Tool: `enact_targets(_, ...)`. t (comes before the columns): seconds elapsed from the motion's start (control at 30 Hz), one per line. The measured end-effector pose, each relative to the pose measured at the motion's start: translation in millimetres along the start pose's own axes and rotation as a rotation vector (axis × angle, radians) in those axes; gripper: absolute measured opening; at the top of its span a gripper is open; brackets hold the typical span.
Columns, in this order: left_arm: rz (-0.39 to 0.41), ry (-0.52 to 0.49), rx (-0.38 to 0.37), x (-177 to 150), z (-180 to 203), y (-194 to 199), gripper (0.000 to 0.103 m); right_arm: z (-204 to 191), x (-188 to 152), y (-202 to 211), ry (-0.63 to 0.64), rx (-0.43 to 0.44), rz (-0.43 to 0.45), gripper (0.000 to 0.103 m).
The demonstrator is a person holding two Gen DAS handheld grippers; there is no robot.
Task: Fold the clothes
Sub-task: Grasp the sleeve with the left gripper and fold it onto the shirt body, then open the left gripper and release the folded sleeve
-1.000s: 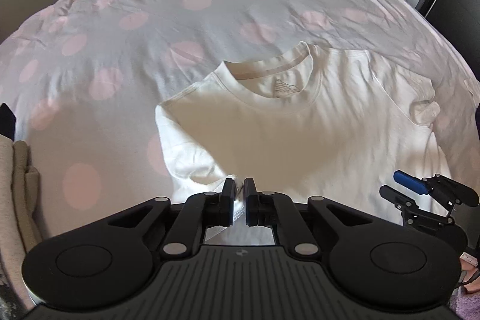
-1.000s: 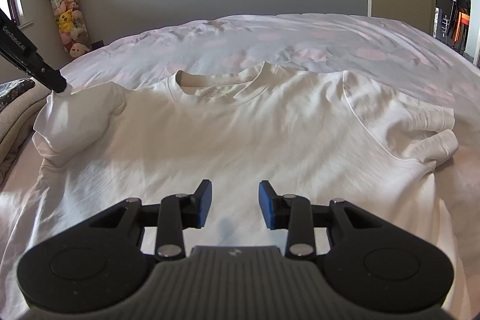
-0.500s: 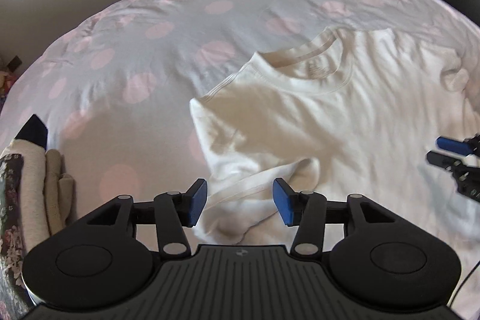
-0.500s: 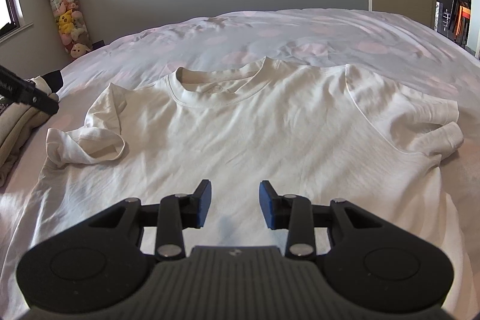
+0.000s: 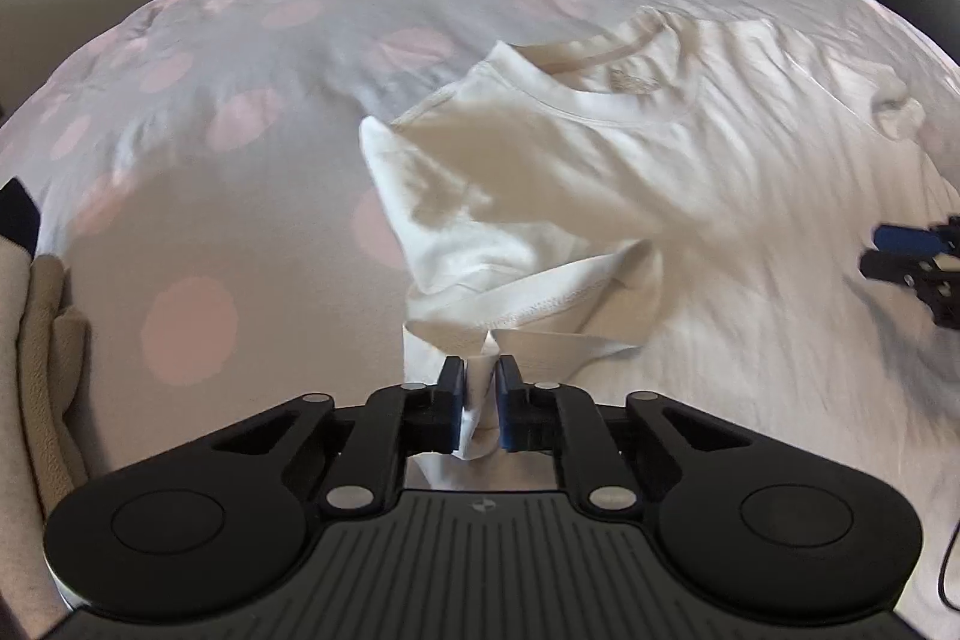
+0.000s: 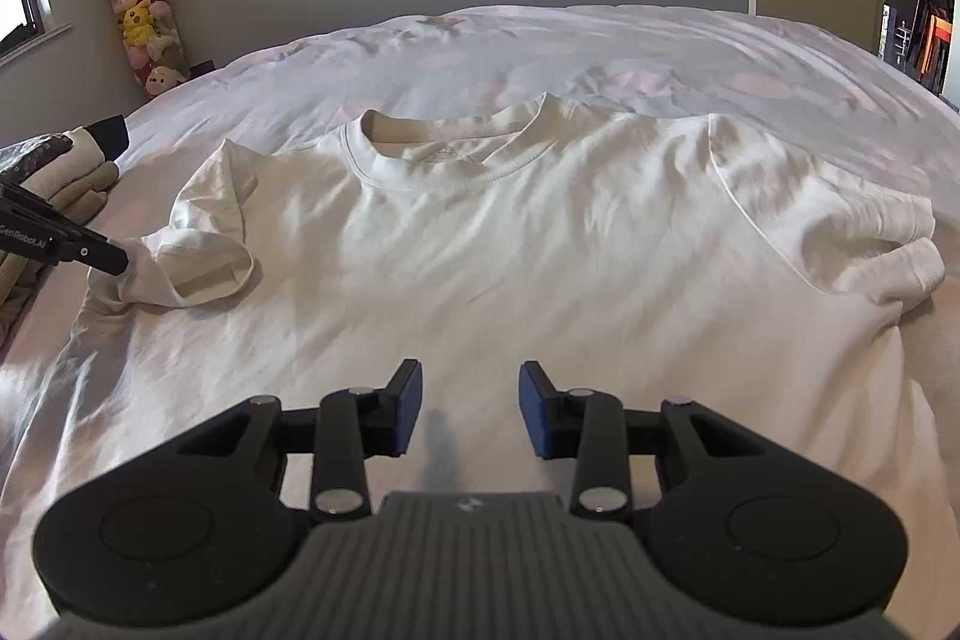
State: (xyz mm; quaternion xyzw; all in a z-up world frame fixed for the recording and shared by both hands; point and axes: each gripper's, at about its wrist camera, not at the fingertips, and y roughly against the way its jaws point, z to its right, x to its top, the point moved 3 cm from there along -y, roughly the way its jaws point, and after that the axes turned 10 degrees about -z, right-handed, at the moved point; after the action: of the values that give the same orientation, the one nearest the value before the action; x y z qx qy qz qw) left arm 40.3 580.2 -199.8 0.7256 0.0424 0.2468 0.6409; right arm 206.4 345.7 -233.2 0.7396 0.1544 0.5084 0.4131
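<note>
Left claw (image 5: 479, 379) lower now, closing on T-shirt (image 6: 510, 244) sleeve; collar away; right claw (image 6: 470, 400) half-wide.

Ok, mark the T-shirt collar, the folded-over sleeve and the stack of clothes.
T-shirt collar (image 6: 447, 172): right wrist view, front rim.
Folded-over sleeve (image 6: 201, 268): right wrist view, cuff.
Stack of clothes (image 6: 66, 178): right wrist view, top beige layer.

Two wrist fisheyes, close, angled down — both sharing the T-shirt (image 5: 600, 172) (image 6: 540, 244)
</note>
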Motion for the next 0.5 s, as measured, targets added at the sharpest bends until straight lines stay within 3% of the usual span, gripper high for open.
enact_targets(0.2,-0.128,-0.154,-0.036,-22,29,-10,0.004,-4,-1,-2,0.012,0.006,-0.007,0.039)
enact_targets(0.33,-0.207,-0.194,-0.033,-34,40,-14,0.012,-4,-1,1,0.018,0.003,-0.003,0.040)
enact_targets(0.5,-0.173,-0.177,-0.012,-41,38,7,0.017,-1,0,2,0.002,0.006,-0.003,0.040)
